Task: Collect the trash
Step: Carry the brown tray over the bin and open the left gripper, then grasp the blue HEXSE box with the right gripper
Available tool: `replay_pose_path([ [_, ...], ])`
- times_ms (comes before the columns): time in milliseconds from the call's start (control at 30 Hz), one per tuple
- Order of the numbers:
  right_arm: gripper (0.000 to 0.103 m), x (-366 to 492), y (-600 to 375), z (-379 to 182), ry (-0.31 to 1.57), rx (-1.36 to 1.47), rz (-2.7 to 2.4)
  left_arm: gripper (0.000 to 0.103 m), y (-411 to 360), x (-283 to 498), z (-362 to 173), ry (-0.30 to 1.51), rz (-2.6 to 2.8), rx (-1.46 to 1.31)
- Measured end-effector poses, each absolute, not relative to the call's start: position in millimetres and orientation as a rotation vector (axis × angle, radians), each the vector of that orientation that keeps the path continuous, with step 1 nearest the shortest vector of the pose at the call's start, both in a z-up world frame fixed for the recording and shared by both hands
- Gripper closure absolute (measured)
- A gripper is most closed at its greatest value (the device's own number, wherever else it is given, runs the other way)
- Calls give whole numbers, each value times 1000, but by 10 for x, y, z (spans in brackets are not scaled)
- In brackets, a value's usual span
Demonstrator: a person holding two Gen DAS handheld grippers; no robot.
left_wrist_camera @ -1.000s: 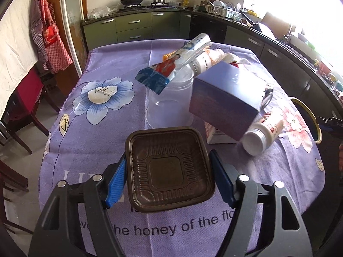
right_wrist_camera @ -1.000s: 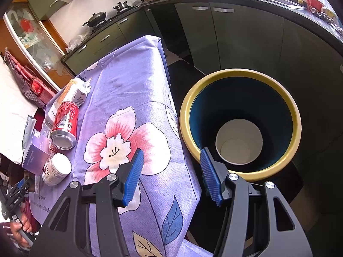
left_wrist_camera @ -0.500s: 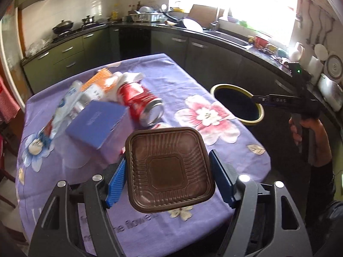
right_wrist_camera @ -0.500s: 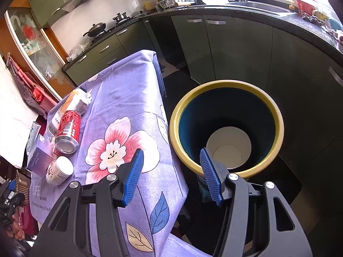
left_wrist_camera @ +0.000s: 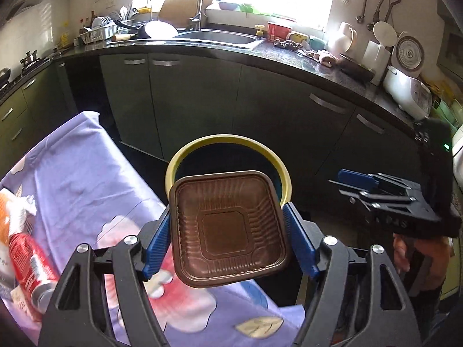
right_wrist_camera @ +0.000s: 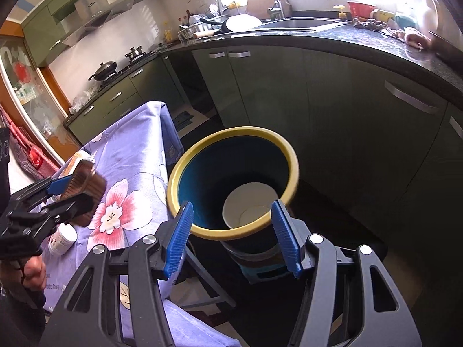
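Observation:
A brown square plastic tray [left_wrist_camera: 228,228] sits between the blue pads of my left gripper [left_wrist_camera: 228,232], which is shut on its two sides. It hangs past the table's edge, just in front of the yellow-rimmed dark bin [left_wrist_camera: 173,167]. In the right wrist view the bin [right_wrist_camera: 231,131] stands on the floor beside the table, with a white paper cup [right_wrist_camera: 249,208] lying inside it. My right gripper [right_wrist_camera: 233,219] hovers open over the bin's near rim with nothing between its pads. The left gripper [right_wrist_camera: 66,190] and tray [right_wrist_camera: 86,182] show at the left of that view.
The table [left_wrist_camera: 86,173] wears a purple floral cloth. A red can [left_wrist_camera: 29,263] and a white bottle [right_wrist_camera: 62,238] lie on it. Dark green cabinets [left_wrist_camera: 260,110] and a cluttered counter curve behind the bin. A person's hand [left_wrist_camera: 416,257] holds the right gripper [left_wrist_camera: 356,179].
My left gripper has swung right with the tray, from over the trash pile on the table to the bin. The right gripper has drawn back a little from the bin.

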State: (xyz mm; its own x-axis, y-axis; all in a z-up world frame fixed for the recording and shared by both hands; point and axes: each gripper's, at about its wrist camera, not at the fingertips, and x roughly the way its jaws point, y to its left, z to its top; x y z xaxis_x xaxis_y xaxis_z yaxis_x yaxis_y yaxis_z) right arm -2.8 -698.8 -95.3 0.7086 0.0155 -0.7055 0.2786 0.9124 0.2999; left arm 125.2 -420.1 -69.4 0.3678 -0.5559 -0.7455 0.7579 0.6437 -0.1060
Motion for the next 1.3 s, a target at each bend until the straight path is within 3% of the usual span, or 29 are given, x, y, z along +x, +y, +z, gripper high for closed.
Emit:
replay_pose_path([
  [233,47,-142,-7279,-1069,782,442,-208,33,-4973,1748,-1069,910,-826,317],
  [300,45,-140,-7316,-1093,783,452,-214,27,-5122,1883,-1191,937,-809,325],
  [367,45,-147,-7337,-1102,779,459,-217,22,-5210,1951,-1256,932,-781,342],
  [500,44,-167,-7307,-1077,774,444,-220,22,-5062,1875,-1123,895,-780,309],
  [867,38,63,-6482,-1041,751,344,20,9,-3357,934,-145,672,-714,224],
  [1300,28,541,-4274,-857,720,0,521,7,-807,400,90,609,-340,48],
])
